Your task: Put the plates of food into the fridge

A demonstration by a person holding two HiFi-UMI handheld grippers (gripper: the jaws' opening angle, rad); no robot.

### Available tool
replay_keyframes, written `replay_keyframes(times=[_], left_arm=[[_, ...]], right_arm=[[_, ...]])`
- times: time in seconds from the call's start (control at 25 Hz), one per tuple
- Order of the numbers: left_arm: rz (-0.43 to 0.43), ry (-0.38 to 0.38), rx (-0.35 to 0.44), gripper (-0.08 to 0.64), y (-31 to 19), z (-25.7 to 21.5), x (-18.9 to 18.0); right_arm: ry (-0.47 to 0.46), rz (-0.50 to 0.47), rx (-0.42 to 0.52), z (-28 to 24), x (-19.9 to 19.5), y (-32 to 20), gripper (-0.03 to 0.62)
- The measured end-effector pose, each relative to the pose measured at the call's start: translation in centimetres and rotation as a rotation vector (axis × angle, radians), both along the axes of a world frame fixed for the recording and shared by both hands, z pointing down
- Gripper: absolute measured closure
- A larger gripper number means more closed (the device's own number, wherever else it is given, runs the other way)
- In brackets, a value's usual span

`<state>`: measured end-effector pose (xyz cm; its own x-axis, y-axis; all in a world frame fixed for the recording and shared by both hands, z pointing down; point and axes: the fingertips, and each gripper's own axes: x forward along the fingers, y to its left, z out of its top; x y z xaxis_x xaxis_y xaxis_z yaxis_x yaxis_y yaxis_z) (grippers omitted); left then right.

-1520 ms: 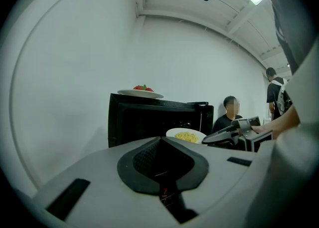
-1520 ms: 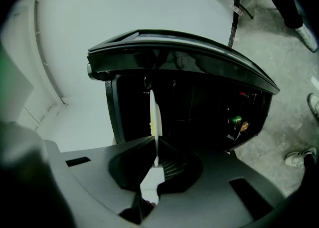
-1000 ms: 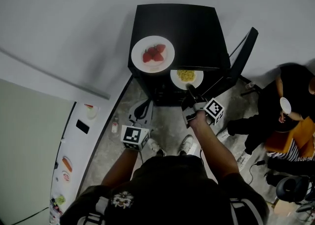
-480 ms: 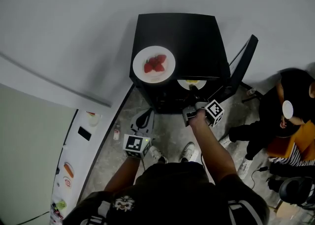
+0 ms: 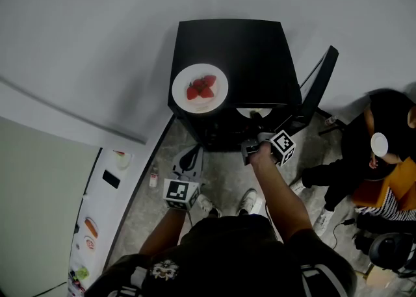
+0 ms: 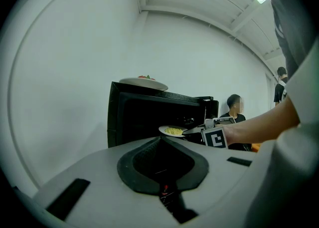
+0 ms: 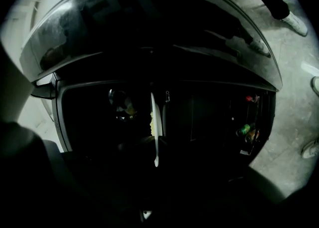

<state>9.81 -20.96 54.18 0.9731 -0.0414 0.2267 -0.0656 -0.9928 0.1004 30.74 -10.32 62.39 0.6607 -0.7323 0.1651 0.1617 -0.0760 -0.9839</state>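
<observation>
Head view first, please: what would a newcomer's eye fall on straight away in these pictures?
First comes the white plate of red fruit, which sits on top of the black fridge, near the front left corner as the head view shows it. Next is the right claw, which grips the plate of yellow food by its rim at the fridge's open front. A seated person is off to the right.

No legible text or labels
</observation>
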Motion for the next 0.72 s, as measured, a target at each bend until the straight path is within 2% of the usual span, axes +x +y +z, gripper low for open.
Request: replay_keyframes(times=[0.6,0.64,0.72], left_arm=[[-0.027,0.002,0.005,0.537,-0.21,-0.03,-0.7],[-0.027,-0.001,0.007,0.537,-0.13,-0.04,-0.76],[-0.021,-0.009,0.01,0.537,0.24,-0.02,-0.71]], right_arm=[[-0.015,0.02,-0.006,0.77,0.66,-0.1,0.555],[-0.018,0.018,-0.015,0.88,0.55,-0.05,0.549],[-0.019,0.009,-0.053,1.18,0.31,0.38,0.488]])
